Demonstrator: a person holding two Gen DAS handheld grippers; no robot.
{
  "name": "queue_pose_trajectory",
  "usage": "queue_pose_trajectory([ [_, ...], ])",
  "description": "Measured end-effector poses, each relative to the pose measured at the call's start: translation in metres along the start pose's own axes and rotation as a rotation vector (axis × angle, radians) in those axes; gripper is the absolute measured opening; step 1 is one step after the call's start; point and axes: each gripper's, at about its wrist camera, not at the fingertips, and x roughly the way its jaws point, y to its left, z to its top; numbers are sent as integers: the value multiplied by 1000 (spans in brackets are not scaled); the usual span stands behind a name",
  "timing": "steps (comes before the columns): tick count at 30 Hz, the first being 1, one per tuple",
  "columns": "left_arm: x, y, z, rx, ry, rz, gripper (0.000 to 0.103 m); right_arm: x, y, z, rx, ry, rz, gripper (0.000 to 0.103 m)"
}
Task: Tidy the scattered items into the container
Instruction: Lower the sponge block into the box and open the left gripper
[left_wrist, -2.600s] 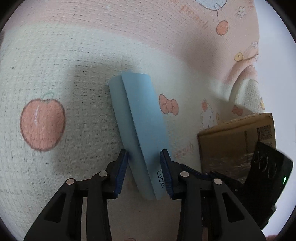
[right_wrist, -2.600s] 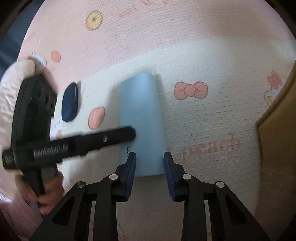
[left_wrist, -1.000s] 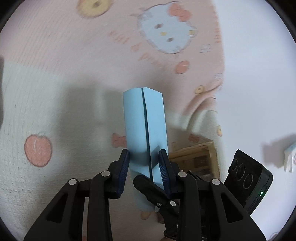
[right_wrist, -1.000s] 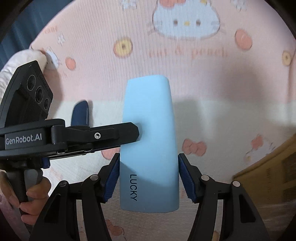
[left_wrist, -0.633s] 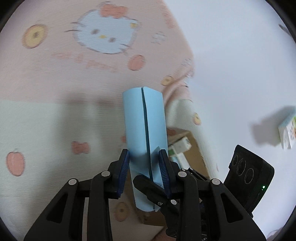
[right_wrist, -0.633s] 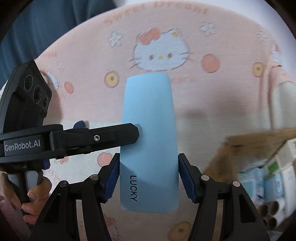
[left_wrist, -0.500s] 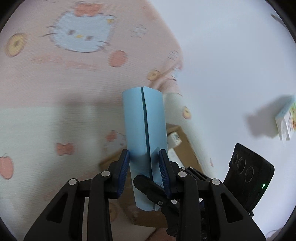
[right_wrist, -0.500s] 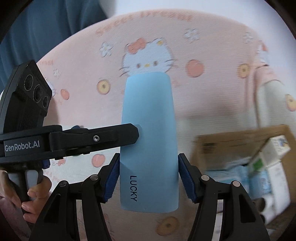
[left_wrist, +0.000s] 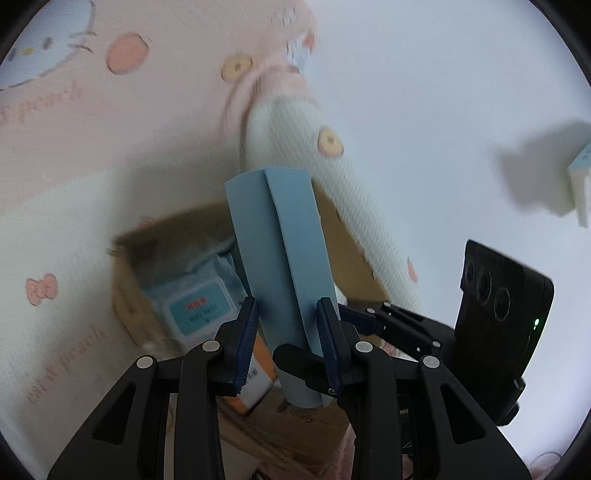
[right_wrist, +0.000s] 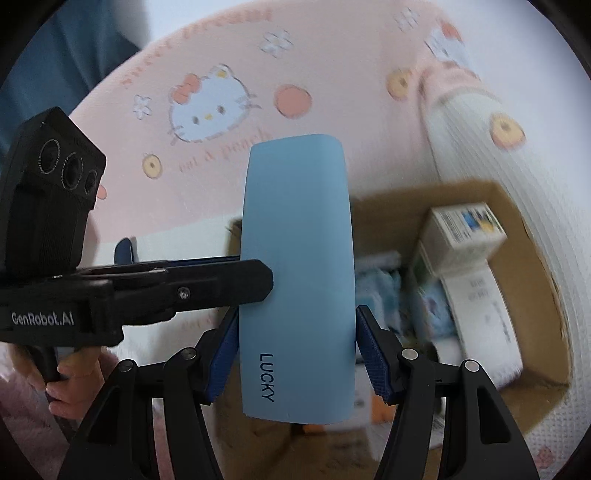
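Both tongs grip one light blue "LUCKY" case (right_wrist: 295, 280): right tongs (right_wrist: 295, 363) across its width, left tongs (left_wrist: 286, 328) across its thickness. It hangs above the cardboard box (right_wrist: 532, 236), whose packets sit at 3 o'clock.

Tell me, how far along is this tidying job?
Partly done: the cardboard box already holds several small packages. In hand: both the left gripper and right gripper clamp a light blue case above the box. Left: lowering it in, plus a dark blue item lying on the blanket.
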Motion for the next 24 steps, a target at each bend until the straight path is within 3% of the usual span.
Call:
queue_pose_trajectory([
  [6, 28, -16, -11, 39, 119, 99, 36, 17, -39, -9, 117, 148, 110, 59],
  [10, 42, -14, -8, 28, 174, 143, 36, 29, -46, -11, 111, 209, 135, 59],
  [17, 44, -4, -8, -7, 228, 170, 36, 43, -45, -8, 71, 279, 173, 59],
  [20, 40, -1, -8, -33, 253, 148, 36, 51, -44, -4, 55, 327, 184, 59],
  [23, 29, 2, -6, -32, 236, 169, 39, 63, -44, -6, 37, 371, 193, 60],
  [24, 26, 4, -4, -28, 229, 193, 39, 75, -44, -11, 36, 440, 213, 61],
])
